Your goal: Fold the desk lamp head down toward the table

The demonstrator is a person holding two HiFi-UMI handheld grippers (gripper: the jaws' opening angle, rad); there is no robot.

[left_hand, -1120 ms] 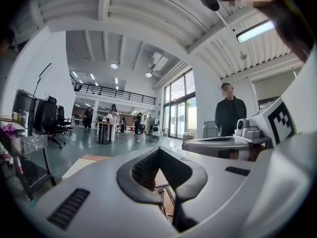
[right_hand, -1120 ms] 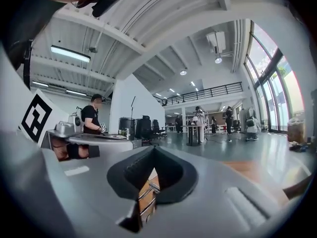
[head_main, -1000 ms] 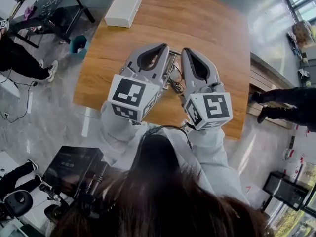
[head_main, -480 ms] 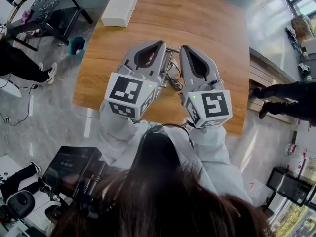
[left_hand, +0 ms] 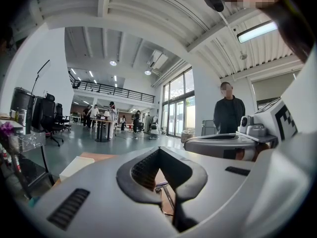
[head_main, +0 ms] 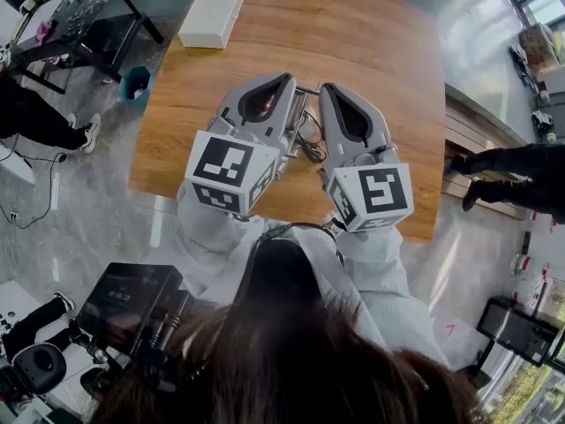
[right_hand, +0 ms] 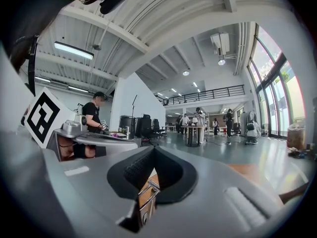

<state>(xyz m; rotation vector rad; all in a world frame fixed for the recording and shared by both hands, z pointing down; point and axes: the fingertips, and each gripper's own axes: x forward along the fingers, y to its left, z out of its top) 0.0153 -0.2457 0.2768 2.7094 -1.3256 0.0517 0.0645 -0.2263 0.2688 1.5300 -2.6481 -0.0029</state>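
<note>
Little change since half a second ago: left gripper [head_main: 284, 79] and right gripper [head_main: 328, 87] stay side by side above the wooden worktop [head_main: 371, 42]. Both sets of jaws are clenched tip to tip, grasping nothing. The desk lamp [head_main: 305, 135], thin metal rods and dark cable, shows between them. A white rectangular box [head_main: 212, 14] sits at the far corner.
</note>
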